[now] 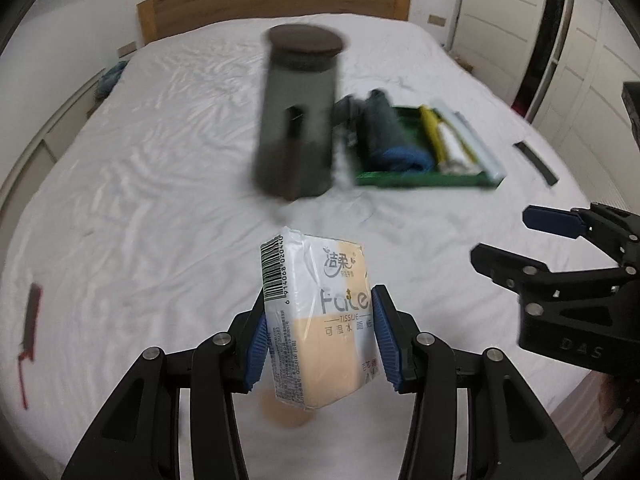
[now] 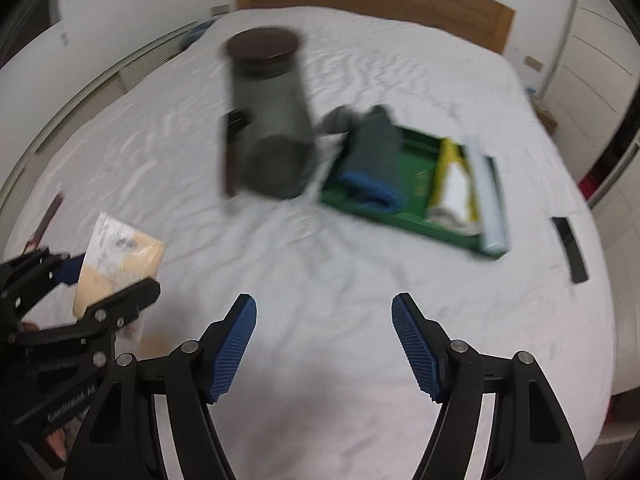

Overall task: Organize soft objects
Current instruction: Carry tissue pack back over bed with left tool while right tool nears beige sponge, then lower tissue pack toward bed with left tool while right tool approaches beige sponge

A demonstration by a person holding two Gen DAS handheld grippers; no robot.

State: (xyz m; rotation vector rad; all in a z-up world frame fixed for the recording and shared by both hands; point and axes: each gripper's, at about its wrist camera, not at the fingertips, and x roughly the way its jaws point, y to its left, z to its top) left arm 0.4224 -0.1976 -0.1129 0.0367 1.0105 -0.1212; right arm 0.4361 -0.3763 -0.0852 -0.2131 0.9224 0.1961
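Note:
My left gripper (image 1: 320, 336) is shut on a pack of face tissues (image 1: 320, 320), white and peach with a barcode, held above the white bed; the same tissue pack (image 2: 120, 264) shows at the left of the right wrist view. My right gripper (image 2: 324, 348) stands open over bare sheet with nothing between its blue pads, and the right gripper (image 1: 516, 240) also appears at the right edge of the left wrist view. Farther up the bed lies a green tray (image 1: 424, 178) (image 2: 416, 216) holding rolled dark and blue cloths (image 1: 396, 140) and yellow, white and pale packs (image 1: 452, 140).
A tall grey canister (image 1: 298, 116) (image 2: 268, 120) with a dark lid stands left of the tray. A flat black object (image 1: 536, 162) (image 2: 570, 248) lies at the bed's right side, a dark strip (image 1: 31, 320) at its left. Wooden headboard (image 1: 276, 0) and wardrobe doors beyond.

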